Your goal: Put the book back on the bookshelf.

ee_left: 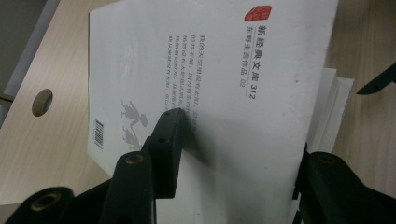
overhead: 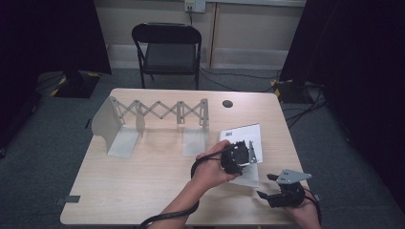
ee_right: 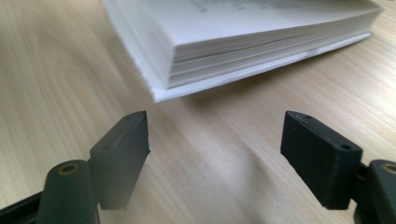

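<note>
My left jaws (ee_left: pixel 233 154) pinch the book (ee_left: pixel 210 84) near the bench's right edge and lift its cover. My right jaws (ee_right: pixel 215 149) hang wide open, empty, by its corner. Next, I think, they must grab the book.

Place: recording studio or lab room
Evidence: black curtains (overhead: pixel 43 33) at 10 and 2 o'clock, floor cables (overhead: pixel 248 76), folding chair (overhead: pixel 167 47) at 12
</note>
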Demonstrator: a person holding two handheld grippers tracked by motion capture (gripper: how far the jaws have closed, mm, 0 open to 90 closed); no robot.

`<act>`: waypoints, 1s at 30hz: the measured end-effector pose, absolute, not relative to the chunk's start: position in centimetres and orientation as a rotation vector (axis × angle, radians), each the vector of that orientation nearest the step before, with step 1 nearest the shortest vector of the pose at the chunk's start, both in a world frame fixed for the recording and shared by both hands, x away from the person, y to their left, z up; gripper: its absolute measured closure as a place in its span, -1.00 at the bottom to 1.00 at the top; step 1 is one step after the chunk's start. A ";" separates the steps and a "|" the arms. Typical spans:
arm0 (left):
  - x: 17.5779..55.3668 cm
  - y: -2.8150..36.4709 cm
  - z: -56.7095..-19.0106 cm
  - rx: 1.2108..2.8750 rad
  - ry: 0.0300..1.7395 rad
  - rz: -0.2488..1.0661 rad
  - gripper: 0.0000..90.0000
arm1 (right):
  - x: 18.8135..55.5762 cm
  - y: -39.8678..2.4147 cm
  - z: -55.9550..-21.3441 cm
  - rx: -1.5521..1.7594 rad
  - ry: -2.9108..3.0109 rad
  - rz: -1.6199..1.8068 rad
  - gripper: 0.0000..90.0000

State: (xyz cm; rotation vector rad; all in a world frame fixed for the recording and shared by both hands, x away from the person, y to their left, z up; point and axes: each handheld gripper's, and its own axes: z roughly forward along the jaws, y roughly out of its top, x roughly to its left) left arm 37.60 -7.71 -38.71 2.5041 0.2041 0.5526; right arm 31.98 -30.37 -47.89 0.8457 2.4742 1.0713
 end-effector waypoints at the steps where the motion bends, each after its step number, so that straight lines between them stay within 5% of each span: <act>1: 37.7 -7.6 -38.6 2.498 0.211 0.546 0.20 | 31.9 -30.1 -48.2 0.809 2.487 1.046 -0.48; 19: 37.4 -8.1 -38.2 2.533 0.227 0.546 0.22 | 33.3 -27.1 -48.3 0.781 2.348 1.041 -0.36; 30: 36.0 -7.9 -36.2 2.585 0.259 0.483 0.27 | 31.5 -26.7 -46.6 0.633 2.338 1.053 -0.51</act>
